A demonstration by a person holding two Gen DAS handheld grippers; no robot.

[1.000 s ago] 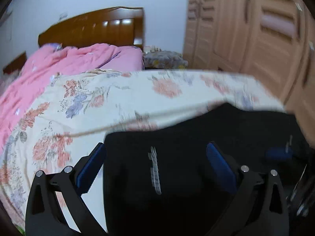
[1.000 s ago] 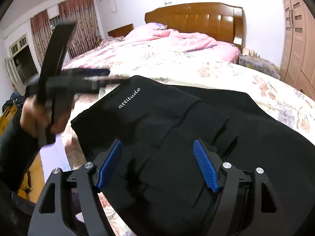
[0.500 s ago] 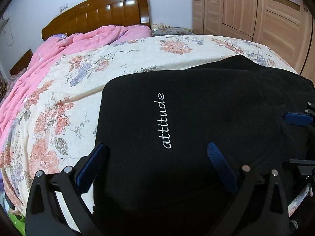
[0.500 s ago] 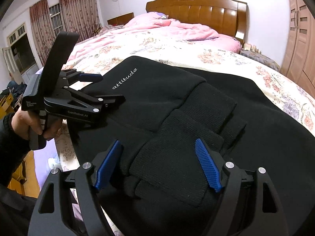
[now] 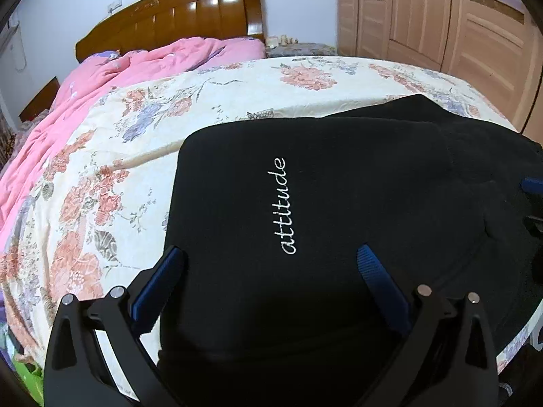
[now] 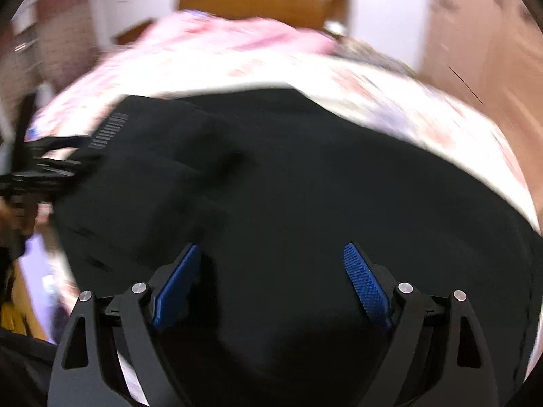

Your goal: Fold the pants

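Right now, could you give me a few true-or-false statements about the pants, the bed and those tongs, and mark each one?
1. The black pants lie on a floral bedspread. True.
2. The word on the pants reads "attitude". True.
3. The left tongs are clamped shut. False: they stand open over the cloth.
4. The crumpled quilt near the headboard is green. False: it is pink.
5. The right tongs grip a sock. False: they are opening, empty.

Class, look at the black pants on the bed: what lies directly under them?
The black pants rest on a floral bedspread, which shows around their edges. Whatever lies beneath the fabric itself is covered and cannot be seen.
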